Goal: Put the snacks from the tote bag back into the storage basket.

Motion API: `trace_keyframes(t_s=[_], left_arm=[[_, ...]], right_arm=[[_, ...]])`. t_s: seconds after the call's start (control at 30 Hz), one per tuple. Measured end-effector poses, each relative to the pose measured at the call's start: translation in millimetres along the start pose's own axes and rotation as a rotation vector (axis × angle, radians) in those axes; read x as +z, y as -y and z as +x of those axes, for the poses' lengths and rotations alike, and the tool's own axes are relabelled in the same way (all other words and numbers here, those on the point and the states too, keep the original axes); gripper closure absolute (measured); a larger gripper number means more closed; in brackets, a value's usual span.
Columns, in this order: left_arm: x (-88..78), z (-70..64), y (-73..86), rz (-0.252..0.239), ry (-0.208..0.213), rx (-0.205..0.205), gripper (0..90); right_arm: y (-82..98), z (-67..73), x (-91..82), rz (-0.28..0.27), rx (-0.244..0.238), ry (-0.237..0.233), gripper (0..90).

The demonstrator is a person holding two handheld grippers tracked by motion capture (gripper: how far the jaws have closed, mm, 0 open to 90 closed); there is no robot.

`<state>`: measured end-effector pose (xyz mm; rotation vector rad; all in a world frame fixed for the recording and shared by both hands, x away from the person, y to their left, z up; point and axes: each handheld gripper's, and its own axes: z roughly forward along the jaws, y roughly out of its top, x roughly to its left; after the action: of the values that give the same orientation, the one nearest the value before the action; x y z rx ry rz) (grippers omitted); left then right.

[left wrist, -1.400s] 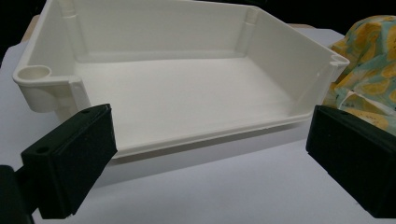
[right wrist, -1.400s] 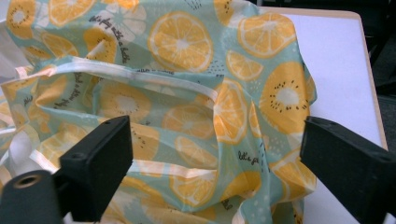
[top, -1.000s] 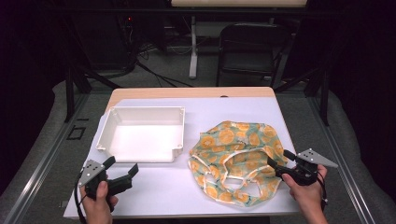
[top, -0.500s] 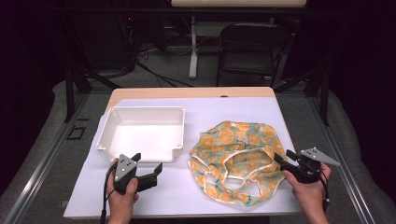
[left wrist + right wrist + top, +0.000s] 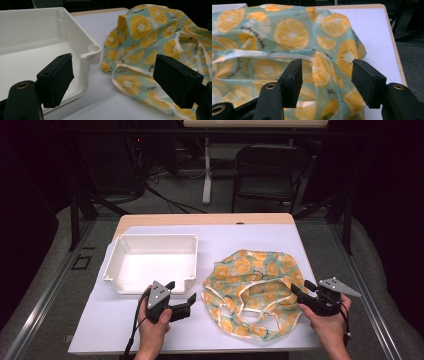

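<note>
Right claw point(image 5: 296, 290), lower right of the high view: jaws apart, astride a raised fold at the right edge of the fruit-print cloth point(image 5: 255, 292), pads not pressing it; after closing part-way they have just been easing wider. Left claw point(image 5: 181, 295), lower centre: jaws open with nothing between them, having just narrowed slightly, pointing at the cloth's left edge. The cloth lies crumpled right of centre on the white bench point(image 5: 230, 236). Just left of it stands a white tray point(image 5: 116, 265).
</note>
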<state>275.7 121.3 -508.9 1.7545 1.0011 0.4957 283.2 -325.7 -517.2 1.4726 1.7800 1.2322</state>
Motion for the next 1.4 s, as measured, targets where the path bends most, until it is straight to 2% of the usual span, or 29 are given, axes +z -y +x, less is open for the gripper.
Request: trace_keyframes(t_s=[0.13,0.17,0.33,0.4,0.47,0.5,0.57,0.67,0.73,0.83,0.93,1.0,1.1,1.17,1.27,1.4], left_arm=[[12.4,-10.8,-3.0,0.007,0.029,0.005,17.1],[15.5,-13.8,-3.1,0.013,0.035,0.008,17.5],[27.6,-29.8,-3.7,0.031,0.047,0.046,18.6],[31.3,-36.4,-6.0,0.032,0.053,0.059,18.6],[35.1,-42.5,-9.2,0.027,0.062,0.066,16.8],[37.0,-45.3,-10.8,0.025,0.067,0.064,16.0],[42.5,-51.6,-13.0,0.032,0.082,0.062,16.0],[52.0,-62.8,-14.4,0.058,0.092,0.082,15.8],[58.4,-69.8,-14.5,0.068,0.100,0.093,15.6],[68.6,-79.0,-14.3,0.078,0.107,0.096,15.6],[80.4,-87.6,-12.3,0.101,0.110,0.093,15.3],[87.7,-92.6,-10.4,0.118,0.095,0.112,15.4],[96.7,-96.5,-8.2,0.133,0.090,0.106,16.5],[101.4,-99.2,-7.4,0.147,0.076,0.121,17.5],[106.9,-102.0,-7.8,0.164,0.067,0.136,24.0],[110.3,-103.5,-8.0,0.188,0.052,0.138,52.6]], right_arm=[[-1.0,1.4,1.1,0.003,-0.009,-0.014,45.7],[-0.6,1.4,3.7,-0.011,0.004,-0.011,47.0],[-4.3,0.0,4.7,-0.027,-0.009,-0.034,48.0],[-8.0,0.5,5.3,-0.037,0.007,-0.067,46.3],[-14.8,1.2,6.6,-0.038,0.084,-0.130,43.1],[-18.8,3.9,7.5,-0.040,0.100,-0.143,41.8],[-25.2,11.7,9.9,-0.021,0.072,-0.143,38.1],[-29.2,22.1,16.6,0.025,0.014,-0.149,34.9],[-32.3,26.9,24.2,0.041,0.001,-0.128,34.6],[-35.6,30.3,32.7,0.038,0.017,-0.132,36.3],[-32.3,33.7,35.6,0.019,0.012,-0.133,38.6],[-28.7,36.3,34.9,0.026,-0.029,-0.124,39.6],[-26.3,35.6,29.4,0.014,-0.073,-0.122,40.7],[-22.9,33.0,26.2,0.007,-0.065,-0.133,41.5],[-18.1,29.3,23.9,0.014,-0.072,-0.139,42.5],[-16.0,27.3,23.6,0.020,-0.067,-0.143,43.0]])
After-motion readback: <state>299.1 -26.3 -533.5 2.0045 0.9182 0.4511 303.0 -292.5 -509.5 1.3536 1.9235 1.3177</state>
